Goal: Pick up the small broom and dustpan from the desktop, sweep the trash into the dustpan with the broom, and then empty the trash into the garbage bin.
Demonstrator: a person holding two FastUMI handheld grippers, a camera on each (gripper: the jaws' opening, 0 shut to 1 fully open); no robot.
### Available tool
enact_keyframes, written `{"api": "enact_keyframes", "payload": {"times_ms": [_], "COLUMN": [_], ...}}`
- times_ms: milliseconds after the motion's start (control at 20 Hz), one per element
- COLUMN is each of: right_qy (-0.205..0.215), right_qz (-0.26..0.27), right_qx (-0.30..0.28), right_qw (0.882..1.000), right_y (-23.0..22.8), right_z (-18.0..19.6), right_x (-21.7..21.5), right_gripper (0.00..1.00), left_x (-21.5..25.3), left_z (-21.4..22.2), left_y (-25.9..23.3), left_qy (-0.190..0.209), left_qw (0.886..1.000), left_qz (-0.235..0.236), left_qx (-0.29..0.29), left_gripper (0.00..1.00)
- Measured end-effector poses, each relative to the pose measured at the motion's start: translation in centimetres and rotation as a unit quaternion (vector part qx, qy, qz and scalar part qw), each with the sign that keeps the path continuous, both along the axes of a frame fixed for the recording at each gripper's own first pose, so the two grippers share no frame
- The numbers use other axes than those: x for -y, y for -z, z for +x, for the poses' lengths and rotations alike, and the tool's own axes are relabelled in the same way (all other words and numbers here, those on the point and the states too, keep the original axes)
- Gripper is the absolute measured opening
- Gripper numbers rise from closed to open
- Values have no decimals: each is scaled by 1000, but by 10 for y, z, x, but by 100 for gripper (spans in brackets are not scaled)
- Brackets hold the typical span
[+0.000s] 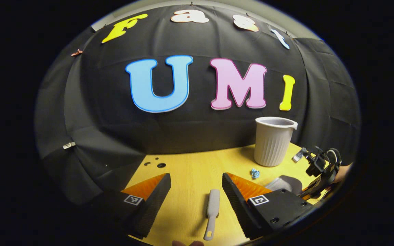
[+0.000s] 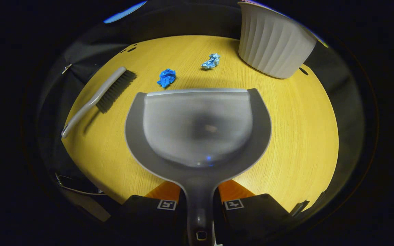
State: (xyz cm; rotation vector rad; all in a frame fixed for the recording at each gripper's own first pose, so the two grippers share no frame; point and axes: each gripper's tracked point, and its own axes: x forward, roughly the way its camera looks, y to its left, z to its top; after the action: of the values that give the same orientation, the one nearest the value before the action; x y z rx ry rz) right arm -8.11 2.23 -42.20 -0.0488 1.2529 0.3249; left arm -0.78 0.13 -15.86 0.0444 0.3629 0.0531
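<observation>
Right gripper [image 2: 198, 201], level over the desktop [image 2: 303, 136], fingers clamped on the dustpan [image 2: 197, 126] handle; paper scraps [image 2: 167, 77] at 11 and 12 o'clock, garbage bin [image 2: 274, 41] at 1. Left gripper [image 1: 196, 184], fingers spread, hovers above the broom [image 1: 212, 213], which lies between them.

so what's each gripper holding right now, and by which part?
Right gripper is shut on the dustpan, gripping its handle. Left gripper is open around the broom handle, holding nothing.
</observation>
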Motion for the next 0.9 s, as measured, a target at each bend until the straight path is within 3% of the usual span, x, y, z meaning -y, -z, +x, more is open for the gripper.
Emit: {"api": "enact_keyframes", "payload": {"times_ms": [150,400,550,900], "right_qy": [-10,-18,-12,-13], "right_qz": [-2,-6,2,3], "right_qx": [8,14,14,17], "right_qw": [1000,1000,1000,1000], "right_y": [-9,-20,-26,-32], "right_z": [-6,-14,-15,-18], "right_x": [8,25,31,39], "right_gripper": [35,36,35,36], "left_x": [18,24,28,20], "left_z": [-4,-13,-22,-25], "left_y": [53,129,160,224], "left_qy": [40,45,65,53], "left_qw": [995,972,957,926], "left_qz": [-37,-89,-74,-26], "left_qx": [-86,-211,-271,-372], "left_gripper": [97,98,98,98]}}
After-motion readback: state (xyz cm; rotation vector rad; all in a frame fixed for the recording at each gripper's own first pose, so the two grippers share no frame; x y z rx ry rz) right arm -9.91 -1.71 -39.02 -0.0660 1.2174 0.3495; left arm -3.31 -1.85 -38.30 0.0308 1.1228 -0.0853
